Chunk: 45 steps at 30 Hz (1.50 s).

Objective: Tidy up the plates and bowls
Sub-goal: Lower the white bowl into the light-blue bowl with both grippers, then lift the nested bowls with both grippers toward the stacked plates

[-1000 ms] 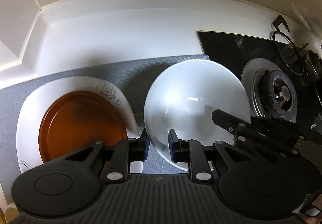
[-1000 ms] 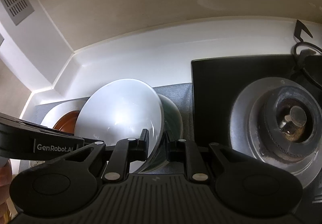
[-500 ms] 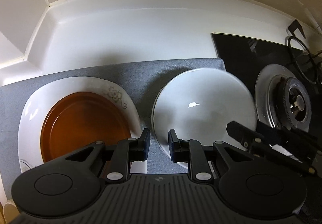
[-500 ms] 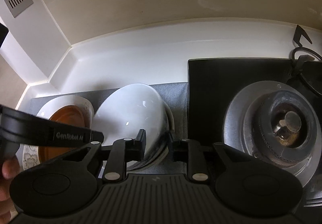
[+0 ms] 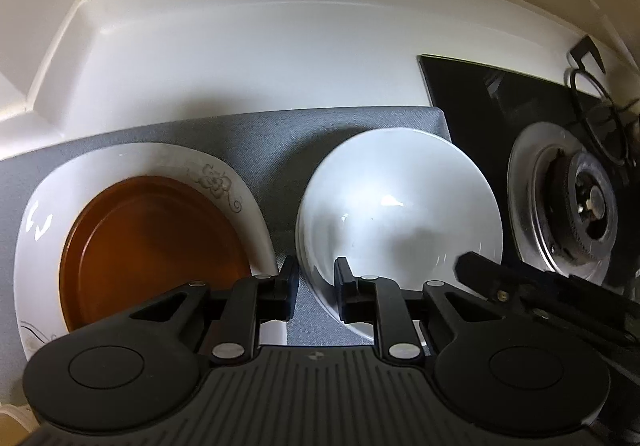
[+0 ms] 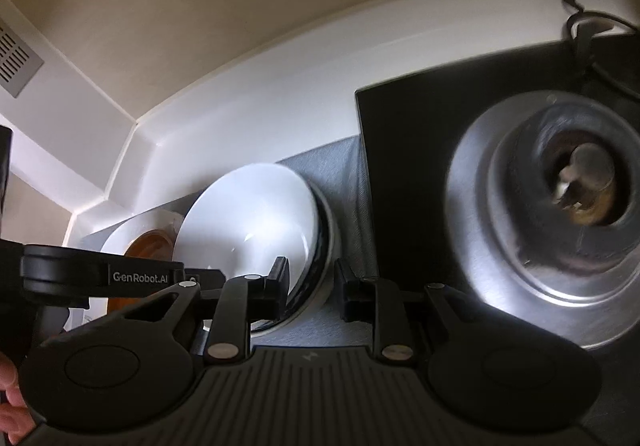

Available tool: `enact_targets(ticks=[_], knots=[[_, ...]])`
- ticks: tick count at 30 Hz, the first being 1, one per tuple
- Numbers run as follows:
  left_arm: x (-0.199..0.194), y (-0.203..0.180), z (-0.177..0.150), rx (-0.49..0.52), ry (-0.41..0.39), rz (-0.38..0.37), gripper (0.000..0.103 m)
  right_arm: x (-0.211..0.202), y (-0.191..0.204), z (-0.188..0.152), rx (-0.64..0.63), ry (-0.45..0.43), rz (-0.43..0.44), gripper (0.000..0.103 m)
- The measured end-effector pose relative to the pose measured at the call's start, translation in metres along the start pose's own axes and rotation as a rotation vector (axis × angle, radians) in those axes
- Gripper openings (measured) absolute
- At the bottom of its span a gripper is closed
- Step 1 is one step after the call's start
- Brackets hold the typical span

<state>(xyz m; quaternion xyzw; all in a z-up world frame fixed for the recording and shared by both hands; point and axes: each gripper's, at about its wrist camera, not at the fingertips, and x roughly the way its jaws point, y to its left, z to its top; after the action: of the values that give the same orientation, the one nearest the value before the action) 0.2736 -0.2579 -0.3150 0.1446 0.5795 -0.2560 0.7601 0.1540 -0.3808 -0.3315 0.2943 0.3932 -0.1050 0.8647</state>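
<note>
White bowl (image 5: 400, 205) sits nested on a darker bowl (image 6: 326, 242), directly ahead of both grippers, stacked to save mat space. Left gripper (image 5: 316, 282) clenched on its near rim, steadying. Right gripper (image 6: 310, 282) straddles the far rim, released. Orange plate (image 5: 152, 246) stacked left.

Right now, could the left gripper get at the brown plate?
Probably yes. The brown plate lies uncovered on the white plate, just left of the left gripper, though its jaws straddle the white bowl's rim.

White bowl (image 5: 400, 205) sat nested in what I took for a darker bowl (image 6: 325, 246); beside it, brown plate (image 5: 156, 246) lay on floral white plate (image 5: 216, 181).
</note>
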Motion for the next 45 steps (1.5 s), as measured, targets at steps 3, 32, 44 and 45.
enact_targets(ticks=[3, 32, 44, 45], knots=[[-0.003, 0.006, -0.008, -0.035, 0.046, -0.038, 0.022, -0.004, 0.011, -0.004, -0.067, -0.001, -0.032, 0.022], [-0.052, 0.011, -0.050, -0.100, 0.059, -0.001, 0.030, -0.033, 0.047, -0.034, -0.116, -0.008, -0.031, 0.028], [-0.126, 0.121, -0.084, -0.285, -0.027, 0.068, 0.030, -0.032, 0.165, -0.034, -0.305, 0.021, 0.103, 0.028], [-0.130, 0.134, -0.091, -0.311, -0.027, 0.077, 0.030, -0.027, 0.176, -0.037, -0.320, 0.040, 0.123, 0.028]])
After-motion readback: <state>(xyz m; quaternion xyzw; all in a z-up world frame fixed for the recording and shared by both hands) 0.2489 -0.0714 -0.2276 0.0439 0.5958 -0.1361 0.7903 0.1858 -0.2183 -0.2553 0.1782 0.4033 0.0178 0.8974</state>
